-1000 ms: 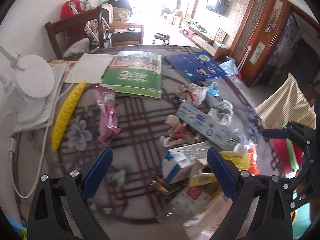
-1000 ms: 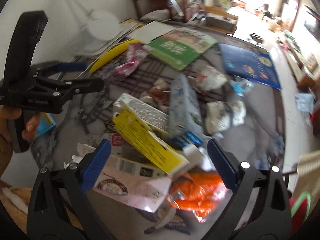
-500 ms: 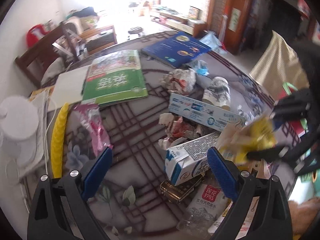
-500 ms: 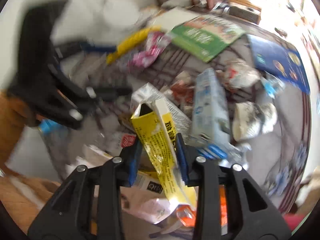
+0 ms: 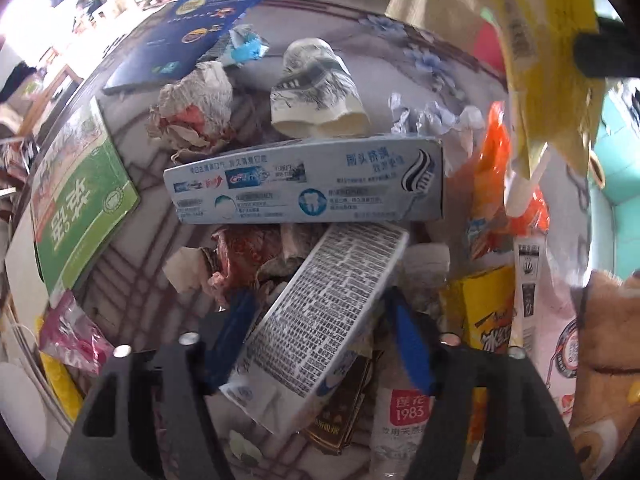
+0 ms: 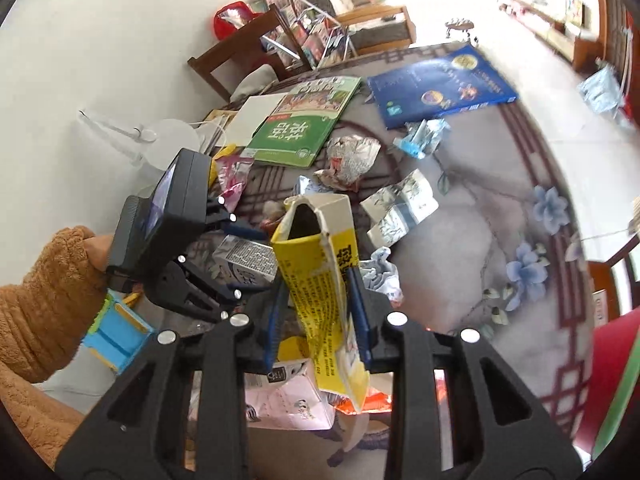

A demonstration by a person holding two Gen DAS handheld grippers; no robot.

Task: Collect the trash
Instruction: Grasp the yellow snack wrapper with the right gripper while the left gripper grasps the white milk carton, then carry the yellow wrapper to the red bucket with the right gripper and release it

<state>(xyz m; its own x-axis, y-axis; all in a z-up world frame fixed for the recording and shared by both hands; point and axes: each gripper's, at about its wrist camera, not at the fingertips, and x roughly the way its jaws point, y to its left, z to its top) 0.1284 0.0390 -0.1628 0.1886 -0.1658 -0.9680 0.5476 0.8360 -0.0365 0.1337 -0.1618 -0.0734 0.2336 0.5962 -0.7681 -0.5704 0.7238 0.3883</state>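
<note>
1. On the round patterned table (image 6: 472,240), trash is heaped at the near edge, beside 2 books.
2. Left gripper (image 5: 320,332) points steeply down; its jaws have just been closing, about half open, astride the silver printed carton (image 5: 324,320), pads at its sides; firm grip uncertain. The carton's long axis runs away from the jaws, up-right.
3. Right gripper (image 6: 316,312), nearly closed, pinches the yellow carton (image 6: 320,264) upright, above the heap.

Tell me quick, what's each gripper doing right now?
Left gripper: fingers have just been closing around the printed white carton, which sits between them; contact looks made.
Right gripper: closed on the yellow carton, lifted off the pile.
</note>
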